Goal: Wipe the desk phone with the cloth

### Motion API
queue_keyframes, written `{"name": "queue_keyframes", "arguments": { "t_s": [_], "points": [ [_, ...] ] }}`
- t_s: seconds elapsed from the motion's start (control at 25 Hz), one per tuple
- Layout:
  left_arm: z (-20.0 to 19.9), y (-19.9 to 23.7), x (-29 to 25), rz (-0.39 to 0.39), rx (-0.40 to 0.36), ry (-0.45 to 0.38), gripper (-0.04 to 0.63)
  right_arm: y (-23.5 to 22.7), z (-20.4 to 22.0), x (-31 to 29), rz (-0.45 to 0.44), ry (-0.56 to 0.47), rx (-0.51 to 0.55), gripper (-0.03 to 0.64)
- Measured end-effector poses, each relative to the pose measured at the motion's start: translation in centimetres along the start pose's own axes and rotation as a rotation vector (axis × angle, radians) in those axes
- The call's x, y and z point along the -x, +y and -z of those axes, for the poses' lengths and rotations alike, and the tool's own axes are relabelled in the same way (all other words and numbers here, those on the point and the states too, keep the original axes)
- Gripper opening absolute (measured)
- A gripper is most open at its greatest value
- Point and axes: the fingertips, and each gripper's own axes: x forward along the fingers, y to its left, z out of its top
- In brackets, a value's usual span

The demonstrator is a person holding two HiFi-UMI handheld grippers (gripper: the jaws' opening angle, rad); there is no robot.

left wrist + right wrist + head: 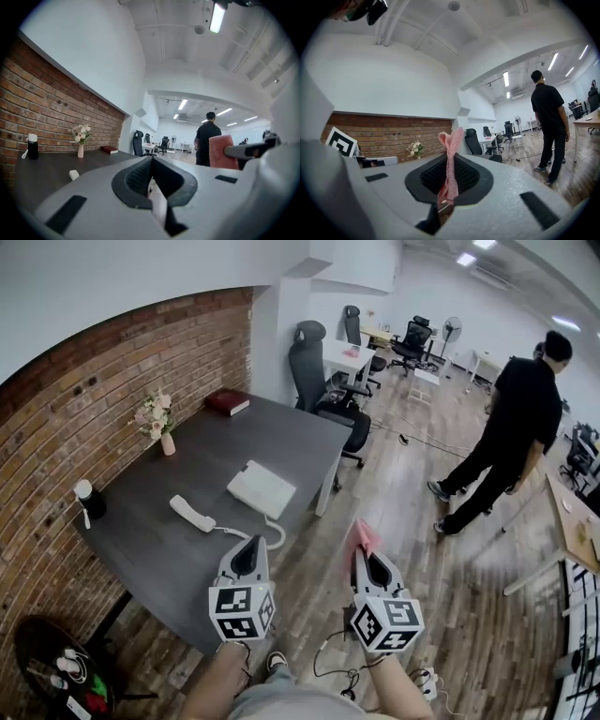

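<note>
Clenched in my right gripper is the pink cloth, a fold standing up past the jaws, off the dark desk's near right edge. My left gripper is closed on nothing, above the desk's near edge. Beyond lies the desk phone, its handset off the base, to its left.

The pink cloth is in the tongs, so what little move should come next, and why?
Probably carry the right tongs forward and to the left, down toward the white phone base. They are shut on the pink cloth but hang over the floor, apart from the desk, so the cloth touches nothing to wipe yet.
</note>
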Motion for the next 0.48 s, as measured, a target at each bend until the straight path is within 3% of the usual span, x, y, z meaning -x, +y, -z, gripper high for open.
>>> {"name": "queue_keyframes", "arguments": {
  "t_s": [0.48],
  "points": [
    [0.8,7.4,-10.0,-0.051,0.024,0.026,0.003,-1.1,1.6,-13.2,-0.025,0.046,-0.011,0.021]
  ]
}}
